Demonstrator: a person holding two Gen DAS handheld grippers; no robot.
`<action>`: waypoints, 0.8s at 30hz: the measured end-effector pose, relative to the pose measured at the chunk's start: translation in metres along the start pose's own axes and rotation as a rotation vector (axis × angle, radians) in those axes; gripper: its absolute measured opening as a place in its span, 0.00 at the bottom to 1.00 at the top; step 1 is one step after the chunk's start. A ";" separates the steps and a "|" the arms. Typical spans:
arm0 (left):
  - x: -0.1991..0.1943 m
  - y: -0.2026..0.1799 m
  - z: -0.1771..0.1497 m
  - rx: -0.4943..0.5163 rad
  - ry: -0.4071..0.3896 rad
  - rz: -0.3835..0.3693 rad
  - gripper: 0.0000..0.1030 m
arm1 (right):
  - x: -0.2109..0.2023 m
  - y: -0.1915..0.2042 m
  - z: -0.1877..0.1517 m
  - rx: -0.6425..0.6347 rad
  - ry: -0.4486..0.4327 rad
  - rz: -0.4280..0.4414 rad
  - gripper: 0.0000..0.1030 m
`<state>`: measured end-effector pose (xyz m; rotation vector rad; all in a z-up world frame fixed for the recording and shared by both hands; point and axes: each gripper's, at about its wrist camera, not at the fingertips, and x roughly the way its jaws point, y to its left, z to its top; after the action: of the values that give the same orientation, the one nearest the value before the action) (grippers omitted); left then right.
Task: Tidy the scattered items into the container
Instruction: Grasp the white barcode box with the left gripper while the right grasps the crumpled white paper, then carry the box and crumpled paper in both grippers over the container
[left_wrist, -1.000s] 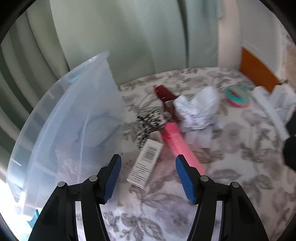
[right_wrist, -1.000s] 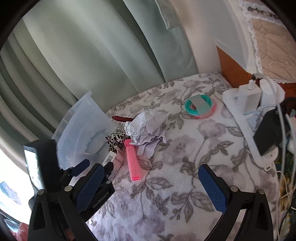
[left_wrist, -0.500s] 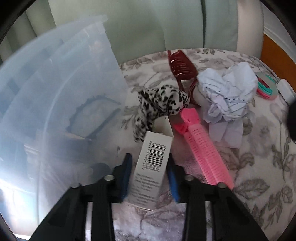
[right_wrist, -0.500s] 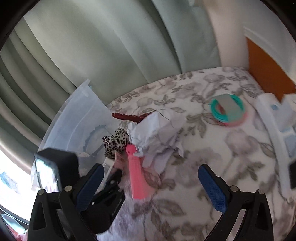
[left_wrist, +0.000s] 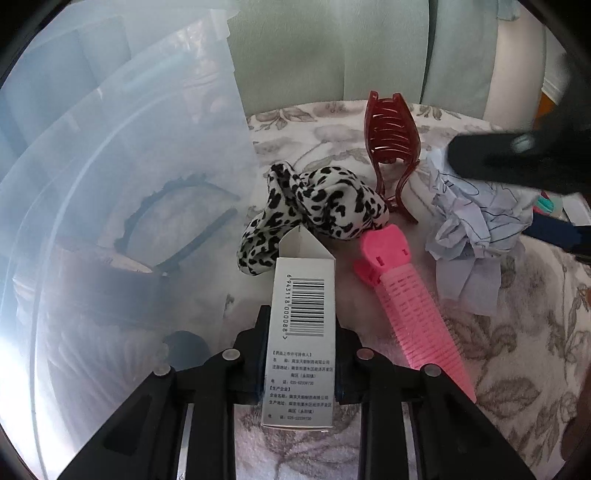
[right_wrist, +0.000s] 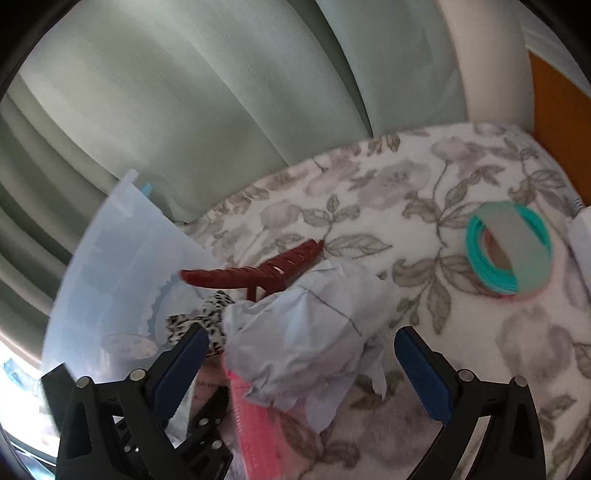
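Tidying was barely begun: one box pinched, most clutter still out.

The left gripper (left_wrist: 301, 363) had just closed on the white box (left_wrist: 301, 332) at lower centre; the right gripper (right_wrist: 299, 373) stood spread around crumpled paper (right_wrist: 306, 332). The container (left_wrist: 110, 184), at left, held a headband (left_wrist: 173, 214); scrunchie (left_wrist: 314, 210), claw clip (left_wrist: 391, 136) and pink roller (left_wrist: 413, 314) waited outside.

Left wrist view: container (left_wrist: 92, 192) fills the left half of frame, a headband (left_wrist: 173, 218) inside it. Just right of its wall, at centre, the scrunchie (left_wrist: 314, 206). Hair claw (left_wrist: 391, 136) behind it, upper centre. Carton (left_wrist: 301, 332) lower centre, roller clip (left_wrist: 417, 310) beside it on the right. Crumpled paper (left_wrist: 476, 221) at right.

Right wrist view: ring of bands (right_wrist: 509, 251) far right, well apart.
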<state>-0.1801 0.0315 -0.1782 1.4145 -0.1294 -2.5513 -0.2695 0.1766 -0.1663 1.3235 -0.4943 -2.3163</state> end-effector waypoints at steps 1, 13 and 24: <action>-0.001 -0.001 0.000 0.003 -0.002 -0.001 0.26 | 0.004 -0.002 -0.001 0.018 0.014 0.004 0.89; -0.021 -0.003 -0.004 -0.007 -0.005 -0.064 0.25 | -0.036 -0.010 -0.018 0.121 -0.024 0.041 0.74; -0.107 -0.005 0.002 0.009 -0.141 -0.156 0.25 | -0.139 0.013 -0.039 0.144 -0.176 0.044 0.74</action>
<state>-0.1277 0.0609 -0.0898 1.2947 -0.0552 -2.7800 -0.1703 0.2345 -0.0784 1.1634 -0.7521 -2.4105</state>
